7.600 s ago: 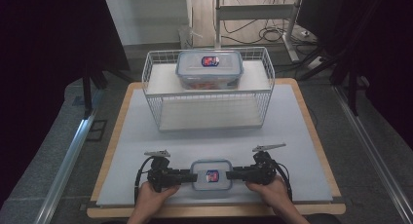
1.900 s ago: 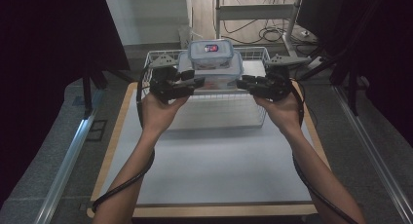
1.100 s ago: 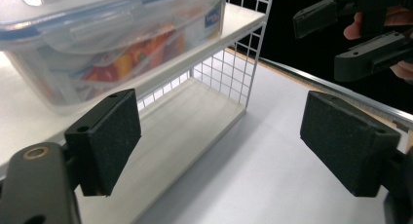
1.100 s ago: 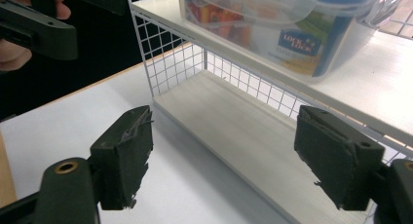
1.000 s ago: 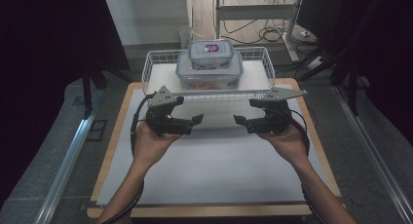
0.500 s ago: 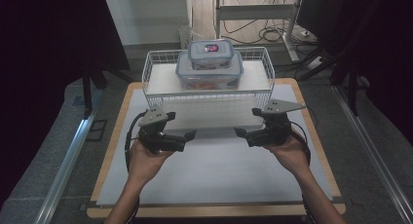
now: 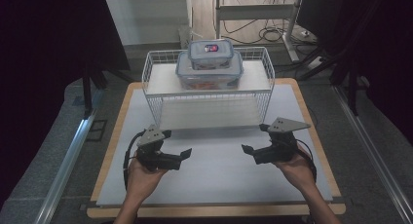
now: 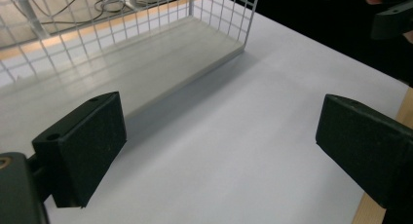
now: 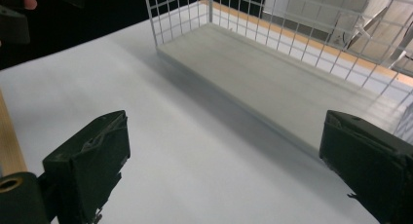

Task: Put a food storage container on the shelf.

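A small clear lidded box [image 7: 211,52] sits on top of a larger clear lidded box [image 7: 209,74], both on the upper shelf of a white wire rack [image 7: 208,109]. My left gripper [image 7: 185,155] hangs low over the white mat [image 7: 214,170], in front of the rack's left end. Its jaws stand wide apart [image 8: 219,151] with nothing between them. My right gripper [image 7: 247,150] mirrors it in front of the rack's right end, also open and empty [image 9: 224,165]. Both pairs of jaws have just been opening wider. The two grippers point at each other.
The mat lies on a wooden board [image 7: 114,136] whose edge runs close to each hand. The rack's lower shelf [image 8: 122,63] is bare. Metal rails [image 7: 68,156] flank the table, and cables lie on the floor behind the rack.
Both hands have dropped and drawn back toward the near edge, away from the rack. The stacked boxes have stayed in place on the upper shelf.
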The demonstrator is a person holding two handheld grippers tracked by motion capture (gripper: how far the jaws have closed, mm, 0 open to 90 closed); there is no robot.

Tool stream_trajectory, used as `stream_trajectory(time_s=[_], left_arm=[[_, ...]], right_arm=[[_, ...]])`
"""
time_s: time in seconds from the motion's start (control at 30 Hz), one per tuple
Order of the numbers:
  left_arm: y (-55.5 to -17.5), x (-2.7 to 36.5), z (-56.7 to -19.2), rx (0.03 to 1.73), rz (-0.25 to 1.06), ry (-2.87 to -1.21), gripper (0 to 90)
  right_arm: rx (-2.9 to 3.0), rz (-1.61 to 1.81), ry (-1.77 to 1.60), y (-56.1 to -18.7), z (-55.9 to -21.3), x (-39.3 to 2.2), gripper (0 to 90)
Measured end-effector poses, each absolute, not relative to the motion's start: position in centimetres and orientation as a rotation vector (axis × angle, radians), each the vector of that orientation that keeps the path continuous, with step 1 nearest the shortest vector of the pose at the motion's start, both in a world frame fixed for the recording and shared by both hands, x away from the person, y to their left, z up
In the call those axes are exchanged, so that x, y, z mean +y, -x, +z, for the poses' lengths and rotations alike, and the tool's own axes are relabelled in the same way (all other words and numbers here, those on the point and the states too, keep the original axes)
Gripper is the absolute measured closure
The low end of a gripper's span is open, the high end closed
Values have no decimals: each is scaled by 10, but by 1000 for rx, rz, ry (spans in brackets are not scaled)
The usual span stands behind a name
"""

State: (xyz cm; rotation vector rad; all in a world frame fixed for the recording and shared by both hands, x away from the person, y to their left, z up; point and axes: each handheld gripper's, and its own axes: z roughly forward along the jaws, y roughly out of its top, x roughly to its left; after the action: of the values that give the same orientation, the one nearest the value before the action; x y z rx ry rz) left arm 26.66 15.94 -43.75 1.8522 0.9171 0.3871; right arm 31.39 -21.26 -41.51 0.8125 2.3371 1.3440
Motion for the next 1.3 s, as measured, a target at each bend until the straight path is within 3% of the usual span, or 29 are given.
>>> stream_trajectory(time_s=[0.5,0.97,1.3], left_arm=[[-233,175,-471,976,462,-1866,39],[-201,202,-493,1059,537,-1876,29],[-200,212,-516,1106,527,-1896,25]], right_arm=[[2297,1331,-878,-285,-429,-243,25],[2286,1204,-927,-262,-467,-269,25],[2309,1106,-933,-261,-490,-280,25]])
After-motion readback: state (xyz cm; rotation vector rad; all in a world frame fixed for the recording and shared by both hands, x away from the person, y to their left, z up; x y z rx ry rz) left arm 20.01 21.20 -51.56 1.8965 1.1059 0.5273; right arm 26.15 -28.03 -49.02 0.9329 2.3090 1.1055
